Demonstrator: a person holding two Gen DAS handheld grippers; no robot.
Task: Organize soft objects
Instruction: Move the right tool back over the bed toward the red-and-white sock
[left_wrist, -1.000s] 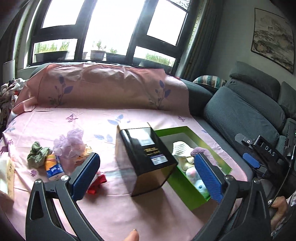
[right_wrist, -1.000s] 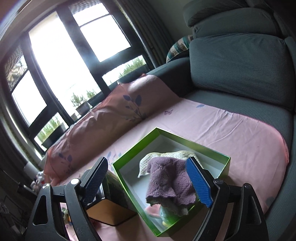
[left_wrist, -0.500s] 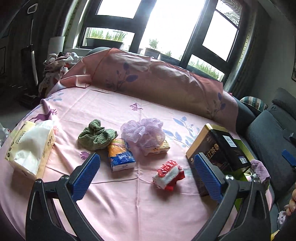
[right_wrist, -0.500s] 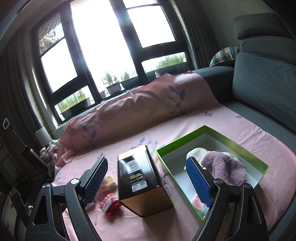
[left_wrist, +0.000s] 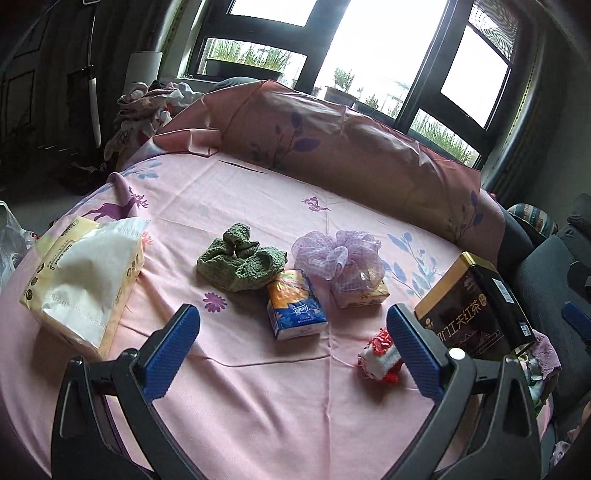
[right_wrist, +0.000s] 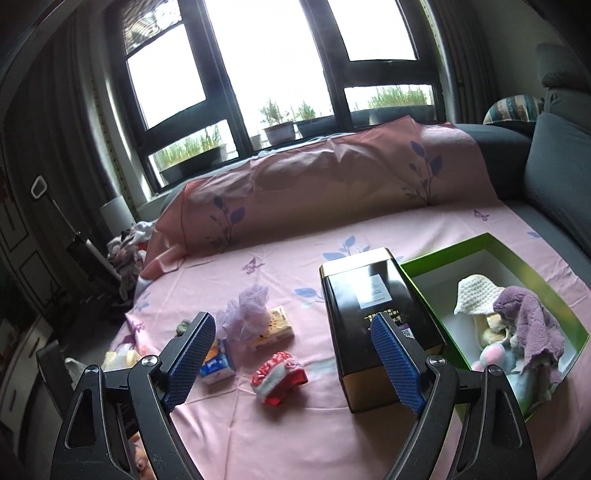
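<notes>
On the pink sheet lie a green knitted piece, a lilac mesh puff, a blue-orange tissue pack and a red-and-white knitted item. My left gripper hovers open before them, nothing between its fingers. My right gripper is open too, with the red-and-white item ahead between its pads and untouched. A green box at the right holds a white knitted hat, a purple cloth and soft toys.
A black-and-gold tea tin stands between the loose items and the green box. A large tissue pack lies at the far left edge. A small yellow pack sits under the puff. Grey sofa cushions border the right.
Both views have swung left, from the green box toward the loose items on the sheet. The left gripper has also dropped lower. Both grippers stay open and empty.
</notes>
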